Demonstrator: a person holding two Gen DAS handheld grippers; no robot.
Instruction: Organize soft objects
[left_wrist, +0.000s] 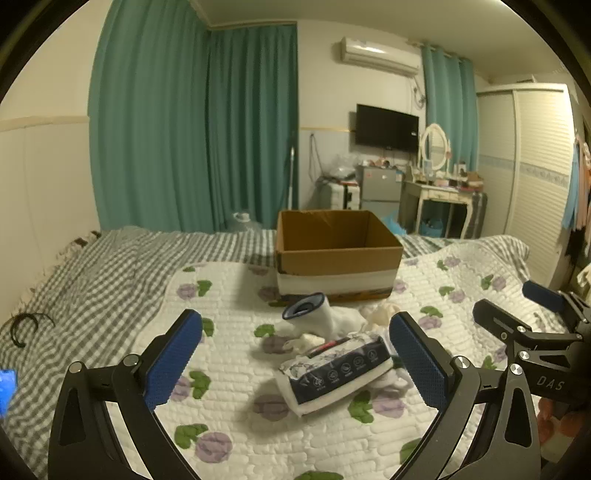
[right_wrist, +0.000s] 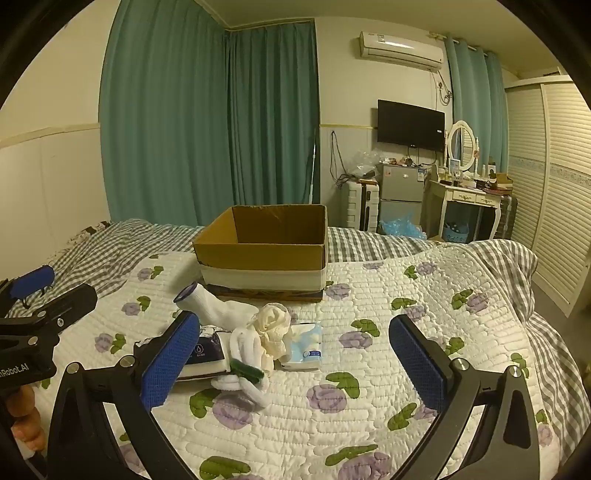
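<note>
An open cardboard box (left_wrist: 338, 254) (right_wrist: 264, 251) stands empty on the quilted floral bed. In front of it lies a pile of soft things: a white sock with a dark cuff (left_wrist: 314, 314) (right_wrist: 210, 301), a cream rolled cloth (right_wrist: 273, 328), a dark-and-white tissue pack (left_wrist: 336, 373) (right_wrist: 203, 354), a light blue tissue pack (right_wrist: 306, 347) and white socks with a green band (right_wrist: 243, 373). My left gripper (left_wrist: 295, 362) is open above the dark tissue pack, holding nothing. My right gripper (right_wrist: 291, 365) is open over the pile's right side, holding nothing.
Grey checked bedding (left_wrist: 92, 273) covers the far side of the bed, with a black hair hoop (left_wrist: 24, 326) on it. Teal curtains, a dressing table (right_wrist: 469, 199), a small fridge (right_wrist: 400, 195) and a wardrobe (right_wrist: 554, 177) stand beyond the bed.
</note>
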